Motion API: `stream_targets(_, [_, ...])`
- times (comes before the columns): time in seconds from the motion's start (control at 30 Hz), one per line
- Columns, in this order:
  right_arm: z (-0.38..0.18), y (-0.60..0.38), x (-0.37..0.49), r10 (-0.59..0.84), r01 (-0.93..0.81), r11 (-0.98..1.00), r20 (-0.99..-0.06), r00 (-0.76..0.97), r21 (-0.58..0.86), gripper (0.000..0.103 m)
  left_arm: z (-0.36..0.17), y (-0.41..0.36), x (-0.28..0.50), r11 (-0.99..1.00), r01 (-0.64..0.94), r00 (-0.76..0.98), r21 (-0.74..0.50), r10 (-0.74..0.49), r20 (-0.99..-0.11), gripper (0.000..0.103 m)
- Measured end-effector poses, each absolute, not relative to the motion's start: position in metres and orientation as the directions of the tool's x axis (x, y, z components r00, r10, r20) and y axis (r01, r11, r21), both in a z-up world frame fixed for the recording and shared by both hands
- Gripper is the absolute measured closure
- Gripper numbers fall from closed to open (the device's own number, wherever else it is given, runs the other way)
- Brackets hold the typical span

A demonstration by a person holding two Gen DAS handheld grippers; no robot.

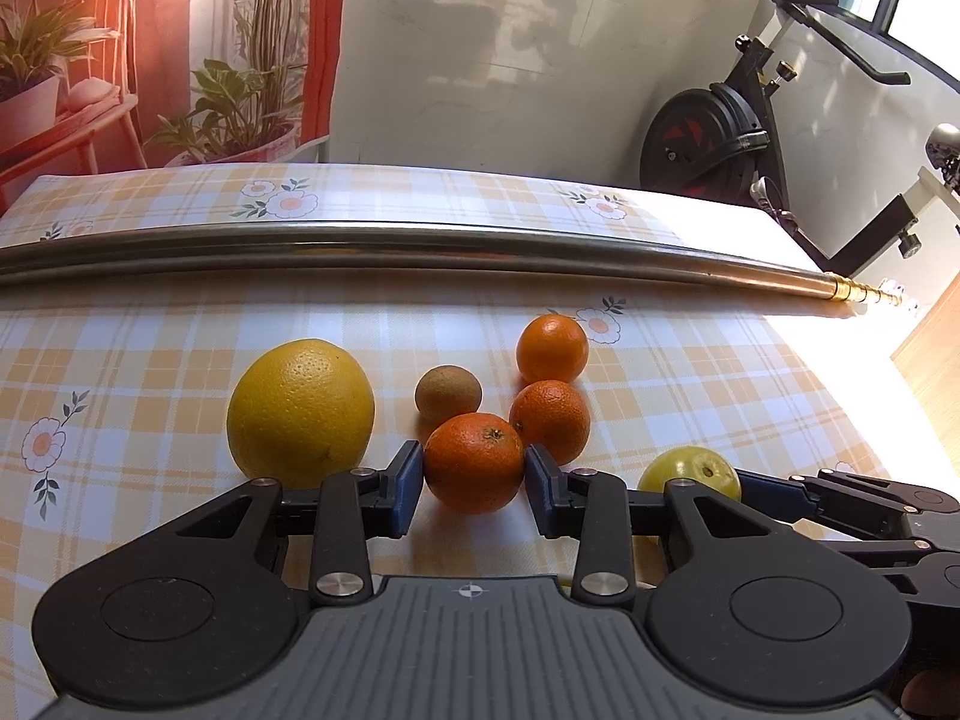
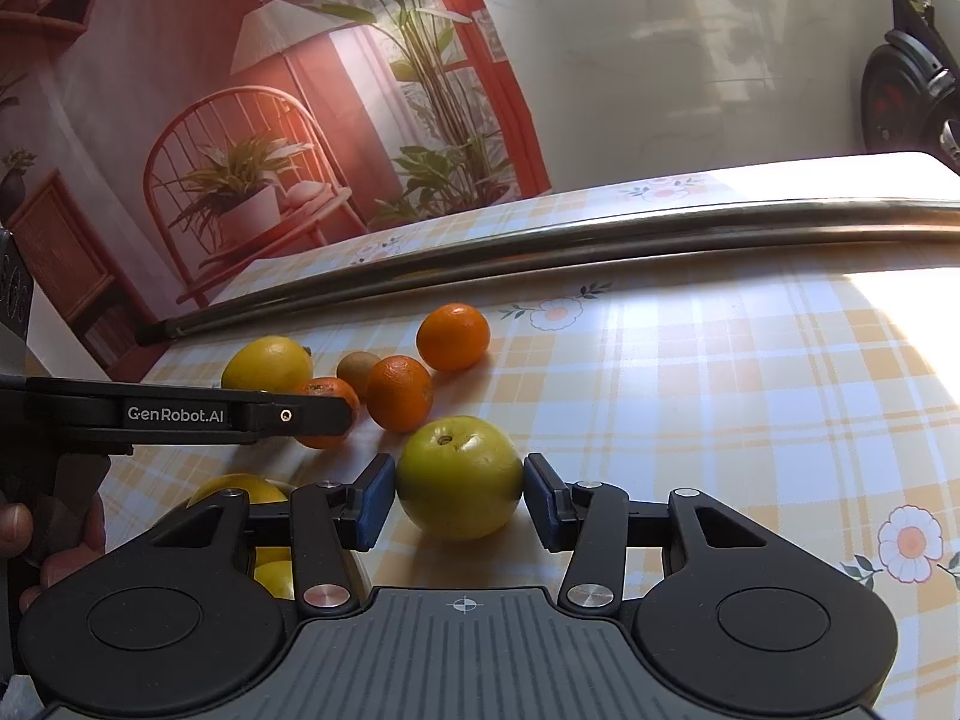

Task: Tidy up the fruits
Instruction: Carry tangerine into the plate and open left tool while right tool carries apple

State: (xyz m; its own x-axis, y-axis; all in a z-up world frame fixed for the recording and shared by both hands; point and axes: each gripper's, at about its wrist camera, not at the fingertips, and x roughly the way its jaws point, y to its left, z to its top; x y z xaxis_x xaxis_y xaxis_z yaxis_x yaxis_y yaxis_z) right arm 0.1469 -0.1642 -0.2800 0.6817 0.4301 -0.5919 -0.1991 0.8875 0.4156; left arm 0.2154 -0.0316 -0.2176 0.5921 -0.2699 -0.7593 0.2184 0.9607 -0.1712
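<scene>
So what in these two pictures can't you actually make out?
- Right wrist view: yellow fruit at lower left, mostly hidden behind the right hand-held gripper; kind unclear.
- Left wrist view: green apple partly covered by the left hand-held gripper.
- Right wrist view: nearest orange partly behind the other gripper's arm.
- Both views: whether the pads press the fruit or just flank it.

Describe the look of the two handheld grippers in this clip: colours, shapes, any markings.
Both match. The left gripper and right gripper have black linkage arms with silver rivets, blue finger pads, round black pivot discs and a ribbed grey base bearing a crosshair mark. Seen side-on, the left gripper's body carries white "GenRobot.AI" lettering. No cables or sleeves show.
</scene>
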Motion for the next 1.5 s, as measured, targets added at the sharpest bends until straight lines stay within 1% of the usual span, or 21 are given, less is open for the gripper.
stream_targets(0.17, [-0.277,-0.165,0.142,0.426,-0.196,0.888,-0.586,0.69,0.415,0.06,-0.204,-0.03,0.201,0.948,0.266,0.599,-0.175,-0.305,-0.741,0.064])
stream_targets(0.33, [-0.27,-0.167,0.134,0.431,-0.204,0.885,-0.57,0.7,0.419,0.06,-0.192,-0.016,0.178,0.924,0.319,0.585,-0.213,-0.369,-0.722,0.064])
stream_targets(0.57, [-0.26,-0.166,0.122,0.436,-0.217,0.883,-0.552,0.711,0.416,0.06,-0.181,0.008,0.153,0.927,0.303,0.594,-0.22,-0.364,-0.718,0.064])
stream_targets(0.97, [-0.245,-0.156,0.099,0.439,-0.253,0.888,-0.545,0.714,0.384,0.06,-0.19,0.02,0.131,0.935,0.288,0.584,-0.208,-0.343,-0.735,0.064])
stream_targets(1.33, [-0.242,-0.153,0.094,0.439,-0.264,0.891,-0.551,0.71,0.369,0.06,-0.2,0.01,0.132,0.942,0.315,0.588,-0.116,-0.29,-0.755,0.064])
stream_targets(1.5, [-0.244,-0.153,0.095,0.439,-0.262,0.89,-0.553,0.708,0.372,0.06,-0.202,0.002,0.133,0.931,0.362,0.575,-0.052,-0.267,-0.773,0.064])
